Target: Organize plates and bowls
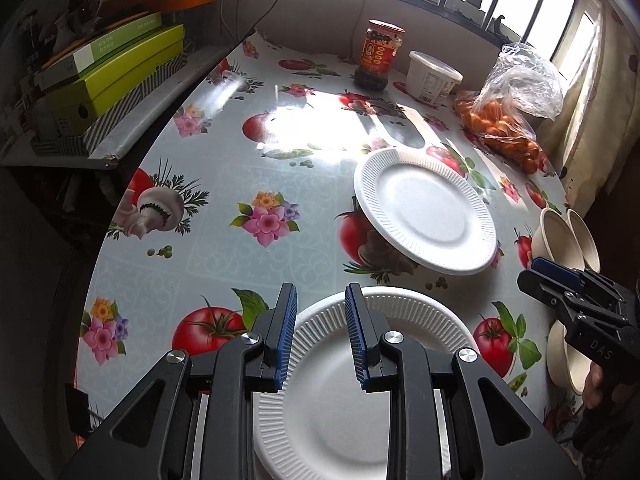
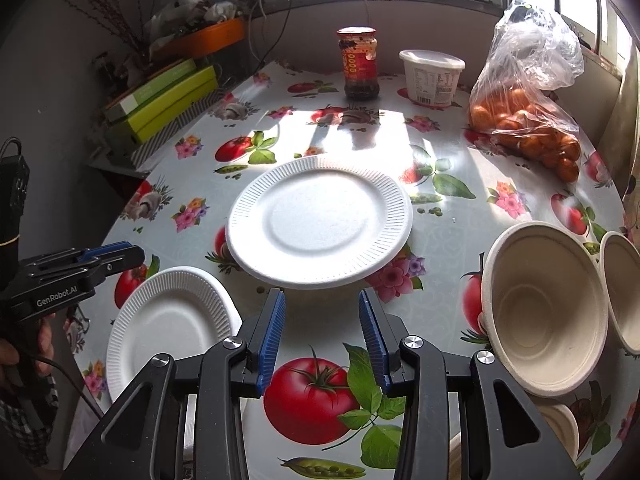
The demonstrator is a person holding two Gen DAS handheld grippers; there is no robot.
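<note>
Hovering over the near paper plate (image 1: 340, 380), the left gripper (image 1: 320, 312) is seen parted and empty, the far paper plate (image 1: 424, 210) lying beyond. In the right wrist view, the right gripper (image 2: 320, 320) is held wide and empty, paper bowls (image 2: 548, 312) beside it; the rim should be pinched squarely.

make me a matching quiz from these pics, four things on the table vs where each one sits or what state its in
Things:
1. jar
2. bag of oranges
3. near plate
4. tub

Places or states:
A. under the open left tongs
B. clear plastic, far right by the window
C. white with a lid, between the jar and the bag
D. red label, far edge of the table, left of the tub

Pairs: 1-D, 2-B, 3-A, 4-C
</note>
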